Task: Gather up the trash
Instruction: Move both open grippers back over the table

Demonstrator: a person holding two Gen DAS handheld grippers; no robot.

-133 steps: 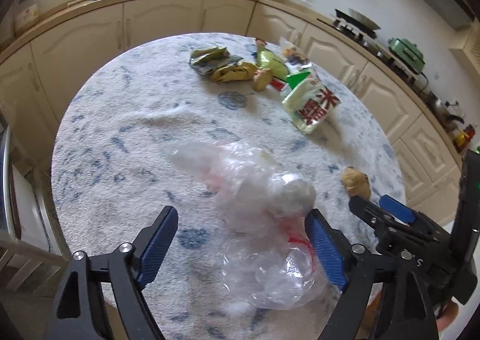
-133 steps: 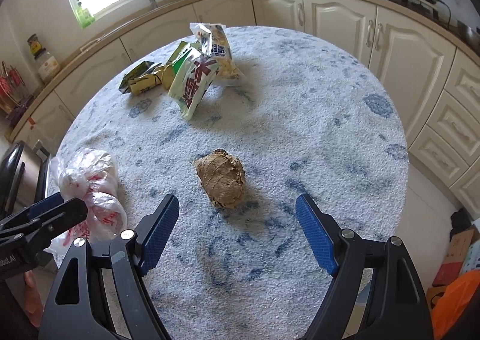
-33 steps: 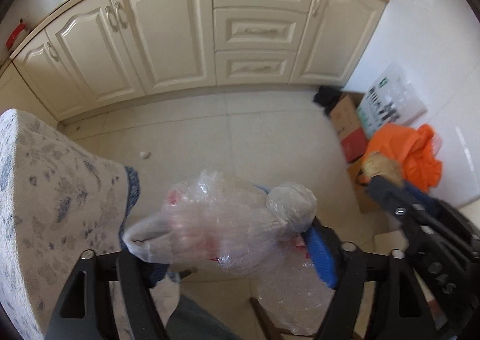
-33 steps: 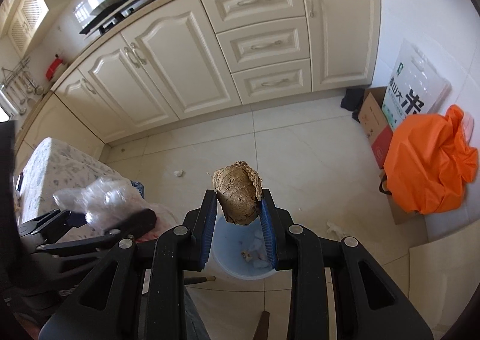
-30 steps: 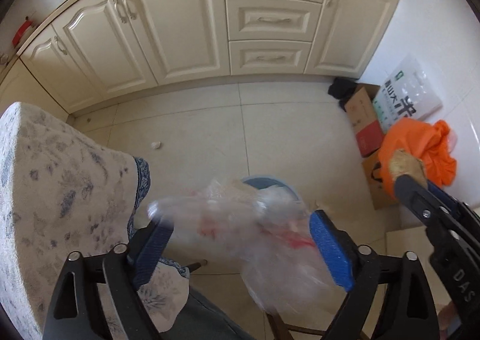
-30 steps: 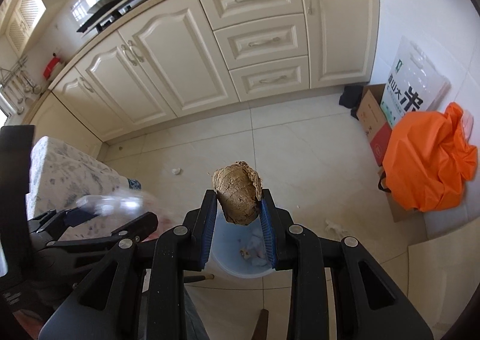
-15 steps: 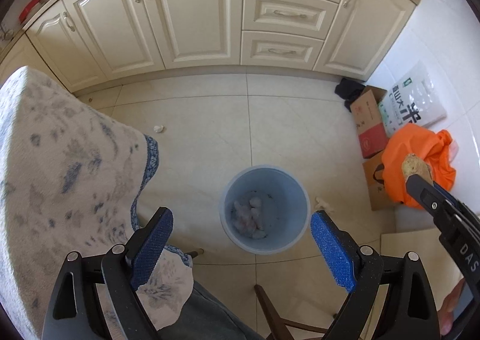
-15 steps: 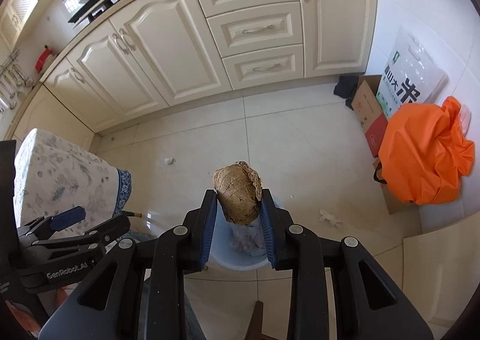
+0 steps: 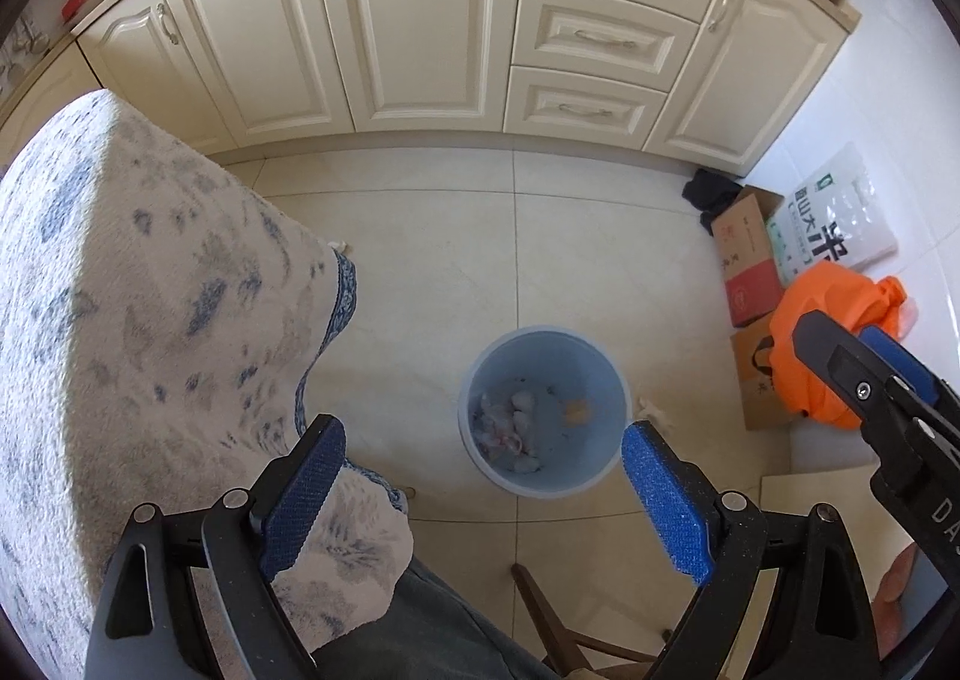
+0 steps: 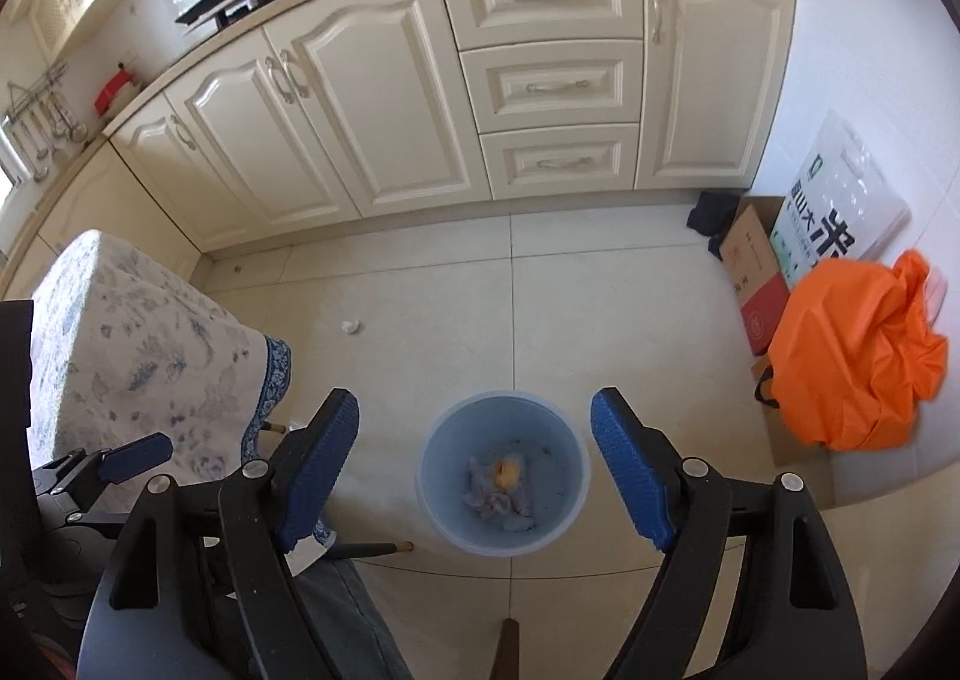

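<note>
a: both over the blue trash bin (image 10: 501,491) on the tile floor?
b: yes. left gripper (image 9: 480,497) spread wide, nothing between the blue pads. right gripper (image 10: 474,470) likewise wide apart and bare.
a: and the trash?
b: down inside the bin: crumpled clear plastic bag (image 9: 507,428) and a brown paper wad (image 10: 506,471) on top (small, blurred). just beside the tablecloth (image 9: 120,320) edge, well apart from the orange bag (image 10: 852,356).

Read large "米" on white rice sack (image 10: 840,212) far right of my tools. My right gripper (image 9: 888,398) body showed "DA". Nothing else legible.
</note>
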